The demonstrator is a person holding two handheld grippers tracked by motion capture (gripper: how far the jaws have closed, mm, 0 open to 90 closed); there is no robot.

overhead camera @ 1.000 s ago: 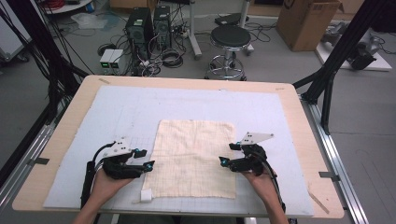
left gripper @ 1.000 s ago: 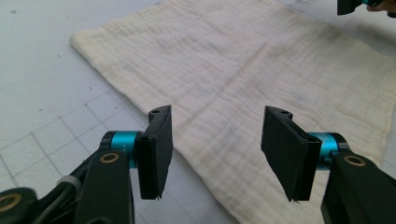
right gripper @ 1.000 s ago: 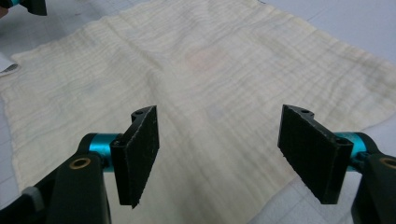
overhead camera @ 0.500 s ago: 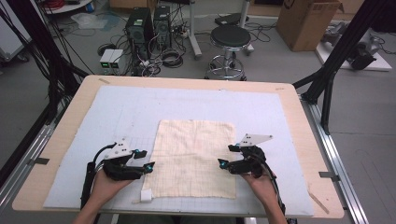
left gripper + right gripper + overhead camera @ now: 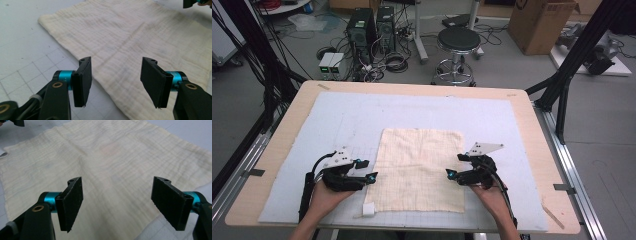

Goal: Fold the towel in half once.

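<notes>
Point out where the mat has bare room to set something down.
Widest bare patch: the grey mat between its far edge and the cloth. A narrower strip lies right of the cloth, past the right gripper. The near edge is crowded: left gripper, both hands, and a small white tag.

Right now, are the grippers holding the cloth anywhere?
No, nothing is held. The left gripper and right gripper both have their fingers spread open, with only air between them, poised at the side edges of the cloth.
</notes>
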